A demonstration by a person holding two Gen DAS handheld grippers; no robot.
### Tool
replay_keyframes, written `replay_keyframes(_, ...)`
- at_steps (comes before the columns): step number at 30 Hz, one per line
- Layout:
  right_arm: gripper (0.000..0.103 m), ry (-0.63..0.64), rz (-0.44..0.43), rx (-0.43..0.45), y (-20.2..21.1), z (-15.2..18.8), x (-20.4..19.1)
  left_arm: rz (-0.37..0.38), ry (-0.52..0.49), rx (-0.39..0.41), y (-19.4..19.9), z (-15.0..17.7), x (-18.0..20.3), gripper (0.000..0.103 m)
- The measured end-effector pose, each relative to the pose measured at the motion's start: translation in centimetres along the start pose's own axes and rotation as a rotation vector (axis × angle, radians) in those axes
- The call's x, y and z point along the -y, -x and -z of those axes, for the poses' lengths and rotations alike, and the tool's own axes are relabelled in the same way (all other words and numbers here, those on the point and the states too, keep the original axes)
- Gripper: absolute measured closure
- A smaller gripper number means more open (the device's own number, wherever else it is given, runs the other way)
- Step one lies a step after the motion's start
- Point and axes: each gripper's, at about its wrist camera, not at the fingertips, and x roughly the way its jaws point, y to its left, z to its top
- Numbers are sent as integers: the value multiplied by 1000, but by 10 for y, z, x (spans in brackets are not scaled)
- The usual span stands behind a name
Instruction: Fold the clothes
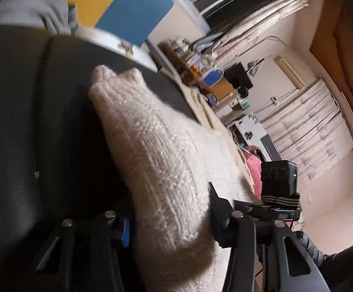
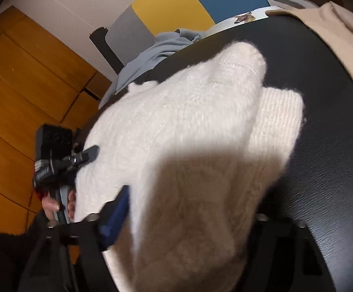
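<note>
cabinets (image 2: pixel 18 85) of orange wood stand at far left in the right wrist view, then the left gripper (image 2: pixel 88 154) pinching the white sweater's (image 2: pixel 176 126) edge. the sweater lies bunched on a black table (image 2: pixel 334 146) — both grippers clamped on it, right gripper (image 2: pixel 176 231) too. a beige garment (image 2: pixel 347 36) lies at far right.

Sweater (image 2: pixel 188 126): lies on your desk (image 2: pixel 334 146), its near end between both grippers' jaws.
Left gripper (image 2: pixel 88 155): at the sweater's left edge.
Second garment (image 2: pixel 342 34): on the desk's far right corner.
Third garment (image 2: pixel 152 56): at the desk's far edge, behind the sweater.
</note>
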Motion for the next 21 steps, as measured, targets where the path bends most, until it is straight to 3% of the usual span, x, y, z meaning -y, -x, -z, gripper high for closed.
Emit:
replay_keyframes(2, 38, 16, -32, -13, -5, 0, -11, 21, 17, 56, 28, 8, 3, 56)
replay_keyframes(5, 43, 49, -122, -45, -24, -1, -36, -21, 20, 137, 86, 22, 3, 56)
replay_keyframes(10, 44, 102, -364, -142, -94, -14, -106, -139, 15, 327, 196, 46, 9, 56)
replay_keyframes(17, 44, 326, -662, -247, -196, -69, -291, -378, -1, 713, 377, 74, 23, 56)
replay_keyframes(21, 44, 493, -751, -279, -240, -106, -416, -523, 41, 868, 456, 79, 9, 56)
